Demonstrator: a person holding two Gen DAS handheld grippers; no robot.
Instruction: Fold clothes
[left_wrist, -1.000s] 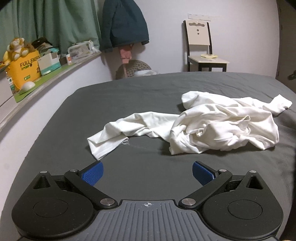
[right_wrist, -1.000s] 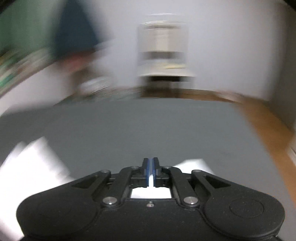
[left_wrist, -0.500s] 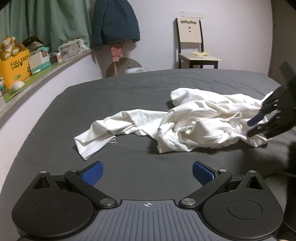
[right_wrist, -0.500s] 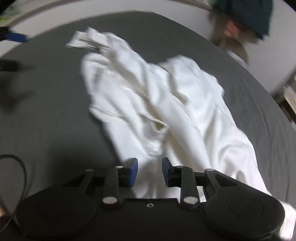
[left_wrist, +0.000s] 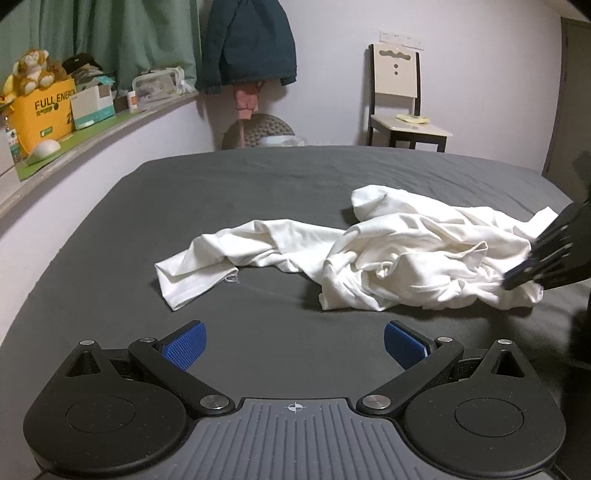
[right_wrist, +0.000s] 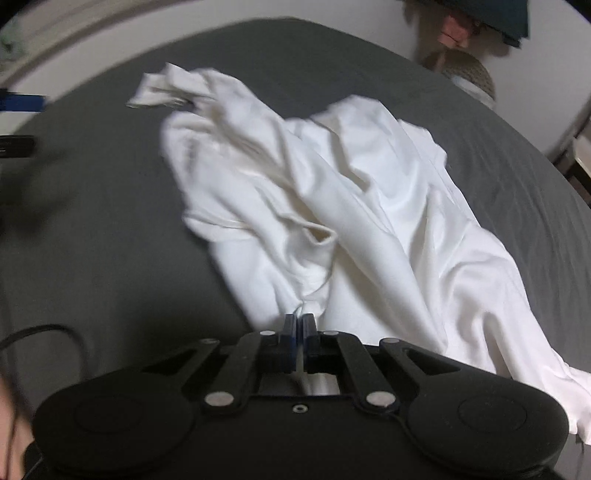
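A crumpled white garment (left_wrist: 399, 254) lies on the dark grey bed (left_wrist: 258, 184), one end stretched toward the left. My left gripper (left_wrist: 294, 341) is open, low over the sheet, a short way in front of the garment and touching nothing. In the left wrist view my right gripper (left_wrist: 517, 278) comes in from the right edge onto the garment's near right side. The right wrist view shows the white garment (right_wrist: 351, 206) spread ahead, with my right gripper (right_wrist: 299, 325) shut on a fold of its near edge.
A ledge (left_wrist: 92, 129) with a yellow box, cartons and a plush toy runs along the left wall. A chair (left_wrist: 402, 107) stands beyond the bed's far side, and a dark coat (left_wrist: 247, 44) hangs on the wall. A cable (right_wrist: 40, 332) lies at the right wrist view's lower left.
My right gripper swung down from facing the room to the garment and closed from partly open onto its near edge. The left gripper stayed open and barely shifted.
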